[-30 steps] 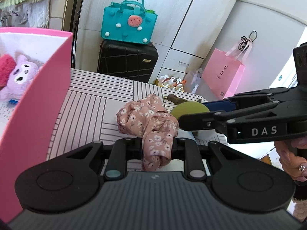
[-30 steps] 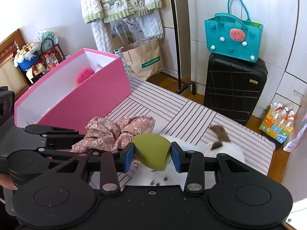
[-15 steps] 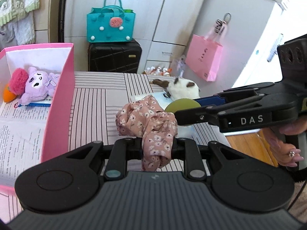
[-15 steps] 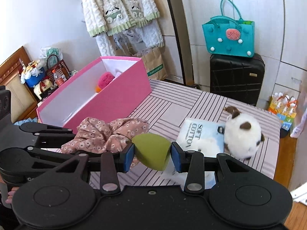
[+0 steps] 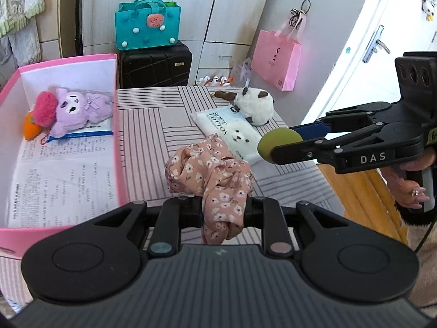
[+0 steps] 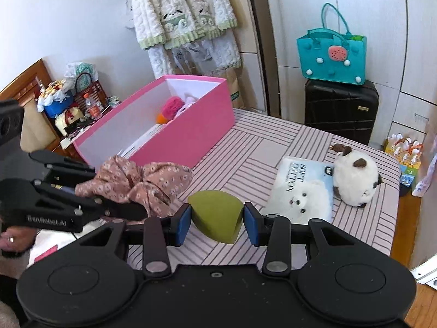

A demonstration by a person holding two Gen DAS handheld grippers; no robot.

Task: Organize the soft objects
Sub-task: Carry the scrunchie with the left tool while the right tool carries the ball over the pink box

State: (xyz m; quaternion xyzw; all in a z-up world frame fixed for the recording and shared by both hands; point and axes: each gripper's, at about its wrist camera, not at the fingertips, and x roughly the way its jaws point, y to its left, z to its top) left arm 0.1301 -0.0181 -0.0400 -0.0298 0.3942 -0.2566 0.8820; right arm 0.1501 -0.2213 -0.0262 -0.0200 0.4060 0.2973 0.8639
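Note:
My left gripper [image 5: 222, 209] is shut on a pink floral scrunchie [image 5: 210, 169], which hangs above the striped table beside the pink box [image 5: 118, 125]. My right gripper [image 6: 217, 218] is shut on a green sponge [image 6: 214, 216], held above the table to the right of the scrunchie [image 6: 136, 180]. The left wrist view shows the right gripper [image 5: 281, 149] from the side with the sponge [image 5: 278, 142] at its tip. Inside the box lie a purple plush [image 5: 79, 109], a pink fluffy toy [image 5: 45, 108] and an orange one. A white plush [image 6: 355, 177] rests against a cotton pack [image 6: 303, 188].
A striped cloth covers the table [image 6: 262, 142]. Behind it stand a black suitcase [image 6: 341, 109] with a teal bag [image 6: 331, 54] on top. A pink paper bag [image 5: 275, 57] hangs at the cupboard. Clothes hang on a rack [image 6: 185, 13]. The table's right edge drops to wooden floor [image 5: 360, 191].
Both grippers have drawn back and risen with their loads. More of the box's inside, the cotton pack and the white plush have come into view.

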